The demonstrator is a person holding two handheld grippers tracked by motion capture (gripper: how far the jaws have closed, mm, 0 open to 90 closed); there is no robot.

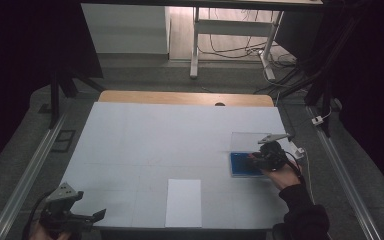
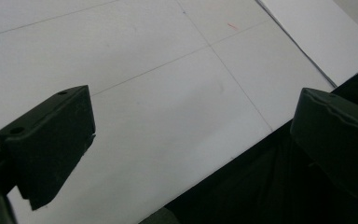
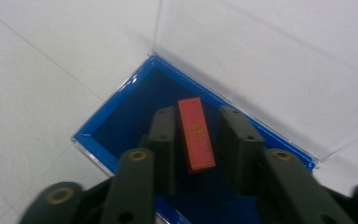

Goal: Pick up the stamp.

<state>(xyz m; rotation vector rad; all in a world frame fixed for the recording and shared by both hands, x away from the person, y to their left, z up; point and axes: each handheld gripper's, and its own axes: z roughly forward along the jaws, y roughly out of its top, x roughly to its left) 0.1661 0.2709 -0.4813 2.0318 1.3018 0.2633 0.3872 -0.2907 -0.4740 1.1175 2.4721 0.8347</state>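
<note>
A small red block (image 3: 196,135) with gold marks lies in a shallow blue box (image 3: 121,123) whose clear lid (image 3: 242,60) stands open behind it. My right gripper (image 3: 198,115) reaches down into the box with one jaw on each side of the block. The left jaw is close against the block, and a thin strip of blue shows beside the right jaw. In the high view the box (image 1: 241,165) sits at the table's right, under my right gripper (image 1: 260,159). My left gripper (image 1: 97,216) hangs open with nothing between its jaws at the table's front left corner (image 2: 191,140).
A white sheet of paper (image 1: 183,202) lies at the front middle of the white table top (image 1: 170,135); its corner shows in the left gripper view (image 2: 321,37). The table's front edge (image 2: 223,165) runs just below the left gripper's jaws. Desk legs and cables stand beyond the far edge.
</note>
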